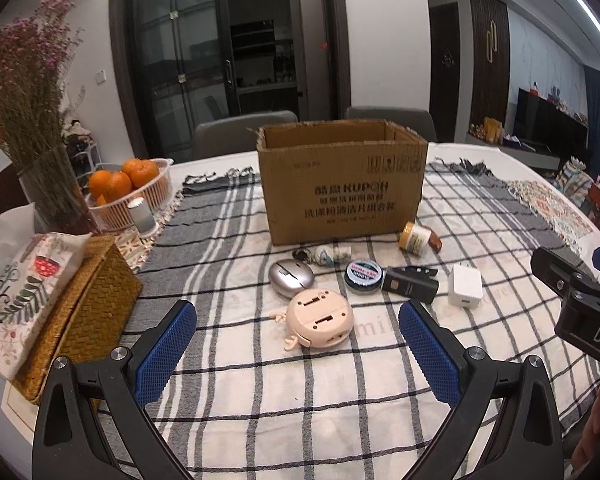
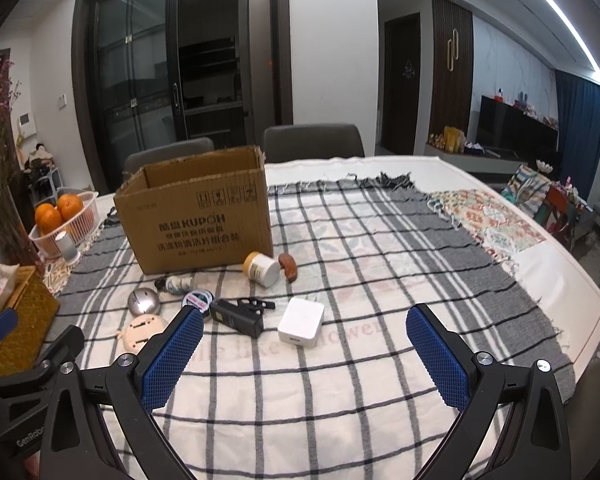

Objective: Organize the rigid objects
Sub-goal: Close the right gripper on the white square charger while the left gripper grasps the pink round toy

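Note:
An open cardboard box [image 1: 342, 184] [image 2: 200, 216] stands on the checked cloth. In front of it lie several small objects: a silver mouse [image 1: 291, 276] [image 2: 143, 301], a pink round gadget [image 1: 319, 319] [image 2: 140, 332], a round tin [image 1: 362, 276] [image 2: 197, 300], a black device [image 1: 410, 286] [image 2: 238, 316], a white charger [image 1: 465, 286] [image 2: 301, 322], a tipped yellow-capped jar [image 1: 414, 238] [image 2: 262, 268], a brown piece [image 2: 289, 266] and a small bottle [image 1: 332, 255] [image 2: 178, 283]. My left gripper [image 1: 298, 326] is open just short of the pink gadget. My right gripper [image 2: 305, 334] is open, with the charger between its fingers' line.
At the left stand a woven tissue box [image 1: 84, 312], a basket of oranges [image 1: 130, 192], a small white cylinder [image 1: 142, 216] and a vase of dried flowers [image 1: 56, 188]. Two grey chairs [image 2: 312, 142] sit behind the table. The table edge [image 2: 560, 280] runs along the right.

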Available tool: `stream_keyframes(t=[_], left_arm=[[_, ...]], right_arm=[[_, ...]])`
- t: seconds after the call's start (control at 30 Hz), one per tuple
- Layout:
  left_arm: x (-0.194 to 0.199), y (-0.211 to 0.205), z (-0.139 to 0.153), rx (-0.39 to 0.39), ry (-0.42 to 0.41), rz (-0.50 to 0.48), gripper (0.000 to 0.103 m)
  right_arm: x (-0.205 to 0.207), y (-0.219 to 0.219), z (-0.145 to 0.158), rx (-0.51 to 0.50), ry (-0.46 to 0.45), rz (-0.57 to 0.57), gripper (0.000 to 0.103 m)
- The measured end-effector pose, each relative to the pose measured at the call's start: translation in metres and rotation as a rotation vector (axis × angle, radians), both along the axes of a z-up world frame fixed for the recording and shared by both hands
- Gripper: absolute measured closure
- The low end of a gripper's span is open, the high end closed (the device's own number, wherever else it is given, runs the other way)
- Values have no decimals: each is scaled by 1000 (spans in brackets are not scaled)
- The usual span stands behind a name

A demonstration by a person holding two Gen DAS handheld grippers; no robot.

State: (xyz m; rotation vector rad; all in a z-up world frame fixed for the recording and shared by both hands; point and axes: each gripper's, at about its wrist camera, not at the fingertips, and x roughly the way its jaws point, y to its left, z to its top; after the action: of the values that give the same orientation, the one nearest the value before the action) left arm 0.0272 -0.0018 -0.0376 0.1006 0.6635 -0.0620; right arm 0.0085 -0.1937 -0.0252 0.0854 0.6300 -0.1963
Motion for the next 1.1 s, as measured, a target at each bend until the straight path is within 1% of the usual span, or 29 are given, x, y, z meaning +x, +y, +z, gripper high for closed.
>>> stream_keyframes(t=[0.2, 0.3, 0.47, 0.7, 0.9, 1.0, 1.1], left_arm=[[15, -2, -16, 12, 48, -7, 0], [23, -3, -25, 5, 79, 1, 0], [41, -7, -43, -5, 141, 14, 0], [60, -11, -63, -24, 201, 34, 0], [74, -15, -77, -35, 237, 61, 0], [80, -16, -81, -29, 239, 79, 0], [86, -15, -86, -37, 257, 89, 0]], right_arm=[[16, -3, -20, 34, 62, 0, 0], [26, -4, -31, 59, 93, 5, 0], [44, -8, -48, 66, 134, 0, 0], [65, -19, -72, 123, 193, -21, 1], [80, -26, -91, 144, 238, -40, 3], [84, -27, -97, 151, 252, -46, 5], [89, -28, -102, 146, 260, -55, 6]])
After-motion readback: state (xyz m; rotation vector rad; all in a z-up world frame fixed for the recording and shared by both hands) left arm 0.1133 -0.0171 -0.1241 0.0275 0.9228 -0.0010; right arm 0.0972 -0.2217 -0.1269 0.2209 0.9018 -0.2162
